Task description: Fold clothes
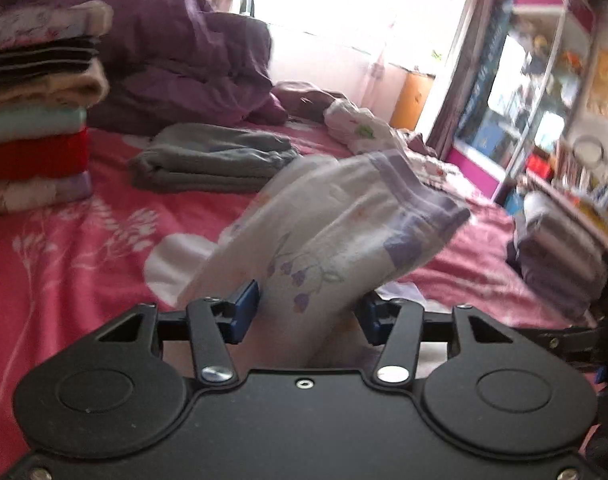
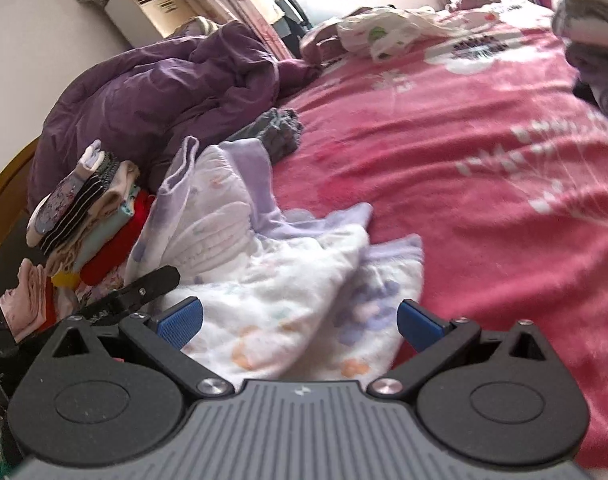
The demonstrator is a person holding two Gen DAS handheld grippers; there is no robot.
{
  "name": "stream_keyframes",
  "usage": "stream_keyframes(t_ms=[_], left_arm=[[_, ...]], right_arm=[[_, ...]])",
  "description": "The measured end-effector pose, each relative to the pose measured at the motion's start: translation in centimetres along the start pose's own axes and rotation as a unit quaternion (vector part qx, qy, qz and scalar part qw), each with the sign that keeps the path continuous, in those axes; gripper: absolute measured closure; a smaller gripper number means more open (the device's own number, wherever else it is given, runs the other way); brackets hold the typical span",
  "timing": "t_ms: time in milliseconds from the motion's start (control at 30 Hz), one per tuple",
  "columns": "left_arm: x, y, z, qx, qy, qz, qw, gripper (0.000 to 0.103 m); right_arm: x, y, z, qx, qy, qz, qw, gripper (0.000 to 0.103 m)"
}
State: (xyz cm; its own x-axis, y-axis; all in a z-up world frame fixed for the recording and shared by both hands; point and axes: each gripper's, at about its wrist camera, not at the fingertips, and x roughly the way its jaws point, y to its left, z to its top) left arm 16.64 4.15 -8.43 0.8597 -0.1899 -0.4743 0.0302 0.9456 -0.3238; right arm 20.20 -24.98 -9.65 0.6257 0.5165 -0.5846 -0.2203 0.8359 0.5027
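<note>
A white garment with purple trim and small flower prints (image 1: 327, 236) is gripped between the blue pads of my left gripper (image 1: 307, 312) and rises out of it above the pink bedspread (image 1: 84, 248). The same garment (image 2: 272, 272) lies crumpled on the bed in the right wrist view, and the left gripper's black finger (image 2: 152, 280) shows at its left edge. My right gripper (image 2: 300, 324) is open, its blue pads (image 2: 182, 320) spread wide over the garment's near part without closing on it.
A stack of folded clothes (image 1: 36, 108) stands at the left, also in the right wrist view (image 2: 88, 220). A folded grey garment (image 1: 212, 160) and a purple duvet (image 1: 164, 52) lie behind. More loose clothes (image 2: 383, 32) lie at the far end. Shelves (image 1: 543, 80) stand right.
</note>
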Motion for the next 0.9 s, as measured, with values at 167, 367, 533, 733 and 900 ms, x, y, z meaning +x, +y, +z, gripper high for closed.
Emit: stream_keyframes(t_ms=[167, 367, 533, 733, 900], left_arm=[[-0.9, 3.0, 0.7, -0.055, -0.007, 0.011, 0.9984, 0.051], [-1.7, 6.4, 0.7, -0.084, -0.005, 0.037, 0.9958, 0.051], [-2.3, 9.5, 0.8, -0.115, -0.003, 0.06, 0.9916, 0.051], [-2.2, 13.5, 0.2, -0.166, 0.025, 0.086, 0.982, 0.042], [-2.6, 16.1, -0.2, -0.186, 0.038, 0.115, 0.9751, 0.042]], right_arm=[[0.4, 1.8, 0.8, -0.03, 0.006, -0.006, 1.0, 0.004], [0.7, 3.3, 1.7, -0.07, 0.011, -0.011, 0.997, 0.013], [1.6, 3.9, 3.1, -0.089, 0.007, -0.022, 0.996, 0.016], [3.3, 3.1, 4.6, -0.101, 0.014, -0.056, 0.993, 0.017], [5.0, 1.8, 5.4, -0.108, 0.028, -0.079, 0.991, 0.018]])
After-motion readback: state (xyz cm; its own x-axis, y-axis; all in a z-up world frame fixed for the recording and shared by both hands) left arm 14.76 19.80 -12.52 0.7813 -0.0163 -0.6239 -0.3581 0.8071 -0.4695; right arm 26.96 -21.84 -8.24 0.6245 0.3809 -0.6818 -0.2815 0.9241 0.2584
